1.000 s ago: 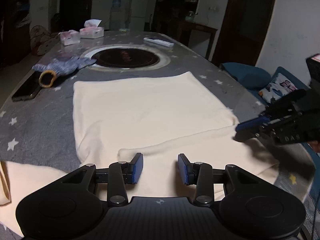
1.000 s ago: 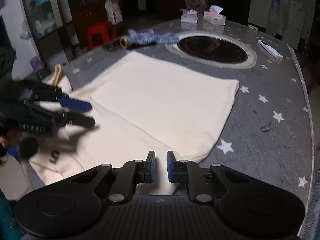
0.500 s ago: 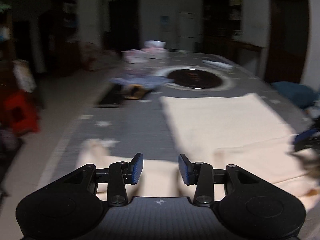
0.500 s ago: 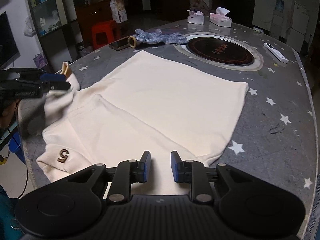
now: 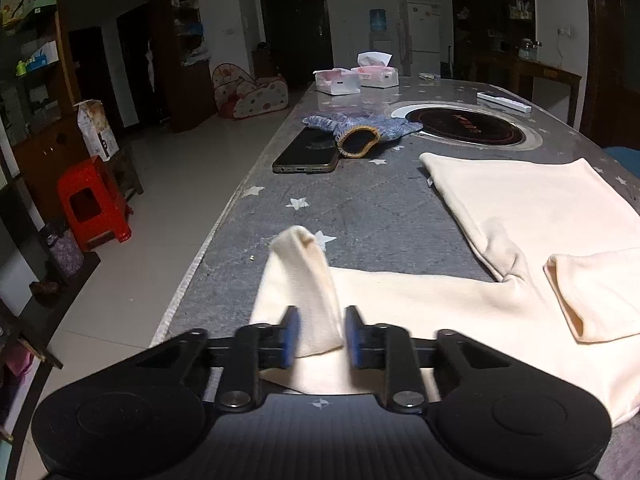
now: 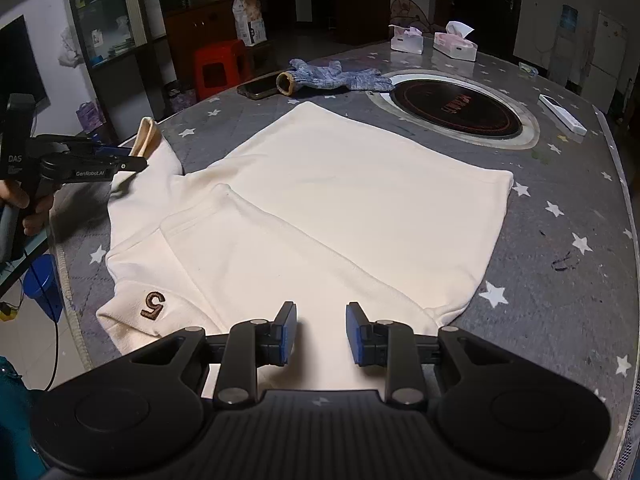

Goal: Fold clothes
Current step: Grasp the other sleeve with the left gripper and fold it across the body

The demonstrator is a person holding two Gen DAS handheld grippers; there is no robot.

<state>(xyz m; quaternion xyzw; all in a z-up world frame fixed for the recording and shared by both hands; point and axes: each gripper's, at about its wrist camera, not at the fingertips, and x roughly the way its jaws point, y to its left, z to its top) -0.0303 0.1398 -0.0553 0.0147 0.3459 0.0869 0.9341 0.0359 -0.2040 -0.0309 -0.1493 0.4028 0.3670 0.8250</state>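
Cream sweater (image 6: 320, 208) spread flat on table (image 6: 560, 240), sleeve cuff lifted.
Left hand-held gripper (image 5: 318, 338) parted around raised cuff (image 5: 308, 272) at 9 o'clock table edge; right hand-held gripper (image 6: 322, 334) parted at 6 o'clock; bare table toward 3 o'clock.

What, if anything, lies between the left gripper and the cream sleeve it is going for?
Nothing visible: the cream sleeve already stands between the open fingers of the left gripper, with no other item in the gap.
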